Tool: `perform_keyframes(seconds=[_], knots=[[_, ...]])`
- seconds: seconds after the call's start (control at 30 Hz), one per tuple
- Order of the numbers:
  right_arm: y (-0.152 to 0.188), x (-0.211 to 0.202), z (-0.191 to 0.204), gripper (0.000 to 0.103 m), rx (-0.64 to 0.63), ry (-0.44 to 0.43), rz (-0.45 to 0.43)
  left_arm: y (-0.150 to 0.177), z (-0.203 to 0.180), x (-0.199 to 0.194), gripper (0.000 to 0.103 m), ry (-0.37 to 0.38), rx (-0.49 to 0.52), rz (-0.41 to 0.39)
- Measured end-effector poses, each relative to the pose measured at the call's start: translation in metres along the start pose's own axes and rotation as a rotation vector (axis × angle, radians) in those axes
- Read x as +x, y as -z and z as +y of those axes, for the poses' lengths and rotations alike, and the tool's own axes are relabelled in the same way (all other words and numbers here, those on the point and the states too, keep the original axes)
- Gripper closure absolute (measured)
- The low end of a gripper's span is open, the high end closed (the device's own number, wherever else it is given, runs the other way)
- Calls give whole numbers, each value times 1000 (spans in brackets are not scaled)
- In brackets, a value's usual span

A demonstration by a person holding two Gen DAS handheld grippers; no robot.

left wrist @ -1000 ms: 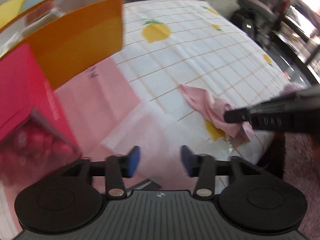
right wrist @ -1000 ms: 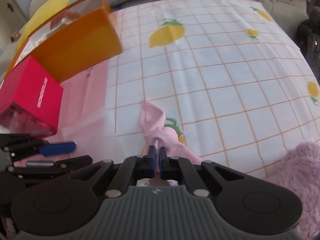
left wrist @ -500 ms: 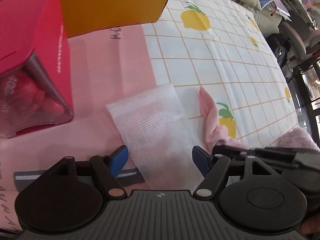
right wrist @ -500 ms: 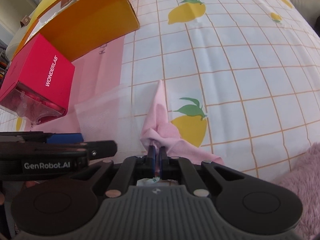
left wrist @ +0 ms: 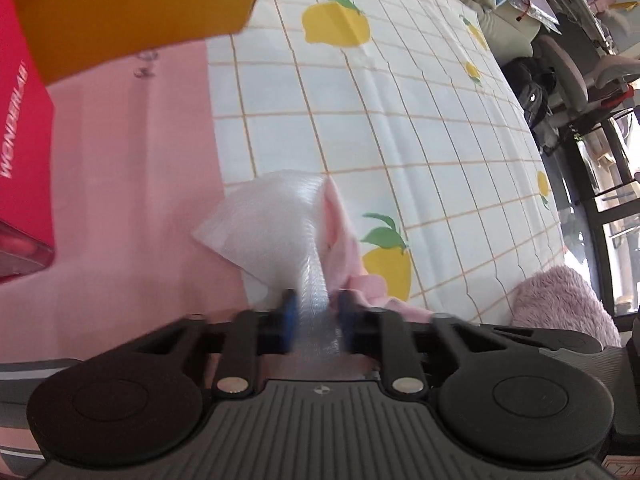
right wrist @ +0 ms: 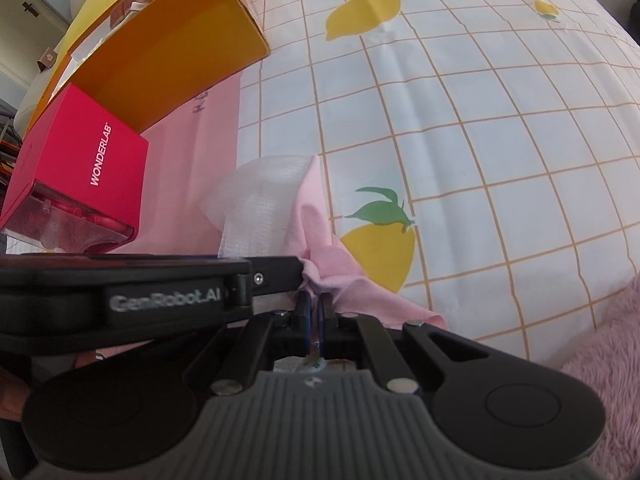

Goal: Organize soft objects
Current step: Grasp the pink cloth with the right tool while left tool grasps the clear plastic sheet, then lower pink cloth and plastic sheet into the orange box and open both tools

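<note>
On the lemon-print sheet [right wrist: 460,112], the left gripper [left wrist: 316,312] has just been closing and now pinches the white mesh cloth [left wrist: 276,224] between its blue pads. Just beside it, the right gripper [right wrist: 314,312] is clamped on the pink cloth [right wrist: 320,252]. The red box [right wrist: 80,160] and orange box [right wrist: 168,64] stand nearby.

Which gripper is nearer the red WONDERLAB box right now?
Left. The left gripper, closing on the white mesh cloth, sits nearer the red WONDERLAB box; the right gripper, pinching the pink cloth, is beyond it.
</note>
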State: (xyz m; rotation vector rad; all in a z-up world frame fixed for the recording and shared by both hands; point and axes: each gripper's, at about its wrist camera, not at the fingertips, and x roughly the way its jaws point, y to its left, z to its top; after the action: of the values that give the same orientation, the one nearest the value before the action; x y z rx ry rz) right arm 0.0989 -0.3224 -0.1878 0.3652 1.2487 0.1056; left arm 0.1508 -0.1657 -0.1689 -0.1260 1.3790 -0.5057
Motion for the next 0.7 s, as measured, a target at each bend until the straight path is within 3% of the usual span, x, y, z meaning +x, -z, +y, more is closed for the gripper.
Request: perform_keyframes(seconds=[0.17,0.43,0.7], knots=[[1,-1,-1,103,1,0,-1,3,4,-9,100,-6,14,-31],[3,-15,3,103,-7,13,-61,4,20,-50,100,-27,50,-120],[-7,-60,16,103,-37,20,-173,-3,29,-118,100,25,38,-283]])
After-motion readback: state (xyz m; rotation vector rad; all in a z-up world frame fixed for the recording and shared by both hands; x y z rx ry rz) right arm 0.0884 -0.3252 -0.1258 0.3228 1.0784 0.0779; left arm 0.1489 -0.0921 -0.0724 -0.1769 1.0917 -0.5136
